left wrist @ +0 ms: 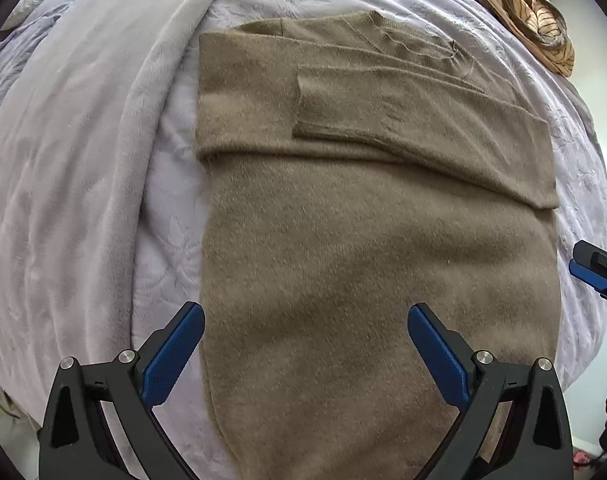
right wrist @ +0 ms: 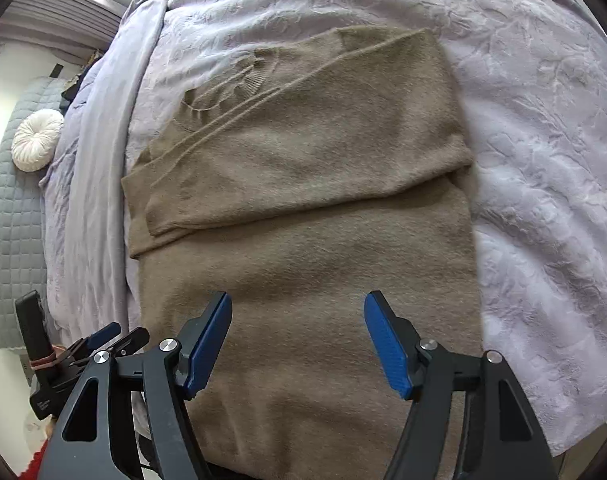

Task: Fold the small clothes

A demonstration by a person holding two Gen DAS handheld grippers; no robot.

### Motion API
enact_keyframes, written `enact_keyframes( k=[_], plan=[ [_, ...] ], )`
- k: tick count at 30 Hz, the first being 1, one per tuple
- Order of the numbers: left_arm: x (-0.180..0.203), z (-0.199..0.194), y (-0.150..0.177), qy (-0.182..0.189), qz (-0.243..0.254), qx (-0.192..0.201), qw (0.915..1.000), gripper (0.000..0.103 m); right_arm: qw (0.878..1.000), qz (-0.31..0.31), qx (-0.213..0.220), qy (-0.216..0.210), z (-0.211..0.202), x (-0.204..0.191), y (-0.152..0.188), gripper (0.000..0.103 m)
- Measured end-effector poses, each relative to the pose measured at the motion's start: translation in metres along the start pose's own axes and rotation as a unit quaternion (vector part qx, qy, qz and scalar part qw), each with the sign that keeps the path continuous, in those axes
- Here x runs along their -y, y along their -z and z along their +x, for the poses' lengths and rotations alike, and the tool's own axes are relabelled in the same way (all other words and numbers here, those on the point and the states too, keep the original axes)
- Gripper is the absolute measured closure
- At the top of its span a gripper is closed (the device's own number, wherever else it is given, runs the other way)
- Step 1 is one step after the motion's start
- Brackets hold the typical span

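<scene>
L gripper (left wrist: 305,316) hovering over lower sweater (left wrist: 363,280), jaws spread wide, gripping nothing. R gripper (right wrist: 297,306) doing same over hem end, jaws released, empty. Sweater lying flat on lilac bedspread (right wrist: 543,160), both sleeves (left wrist: 403,108) folded across chest. Only L view showing striped garment (left wrist: 535,20) far right; only R view showing round white cushion (right wrist: 37,140) far left.
</scene>
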State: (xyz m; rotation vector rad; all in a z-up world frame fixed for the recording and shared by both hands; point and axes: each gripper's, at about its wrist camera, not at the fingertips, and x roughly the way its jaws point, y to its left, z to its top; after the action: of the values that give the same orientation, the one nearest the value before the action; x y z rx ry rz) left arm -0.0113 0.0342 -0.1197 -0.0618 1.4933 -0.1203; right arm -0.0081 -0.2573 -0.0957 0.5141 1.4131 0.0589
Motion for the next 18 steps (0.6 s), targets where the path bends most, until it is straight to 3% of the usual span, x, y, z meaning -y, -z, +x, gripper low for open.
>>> enact_keyframes(
  k=[18],
  plan=[
    [0.037, 0.0, 0.01, -0.034, -0.014, -0.008, 0.9993, 0.001, 0.999, 0.024, -0.042, -0.018, 0.002, 0.044, 0.006, 0.031]
  ],
)
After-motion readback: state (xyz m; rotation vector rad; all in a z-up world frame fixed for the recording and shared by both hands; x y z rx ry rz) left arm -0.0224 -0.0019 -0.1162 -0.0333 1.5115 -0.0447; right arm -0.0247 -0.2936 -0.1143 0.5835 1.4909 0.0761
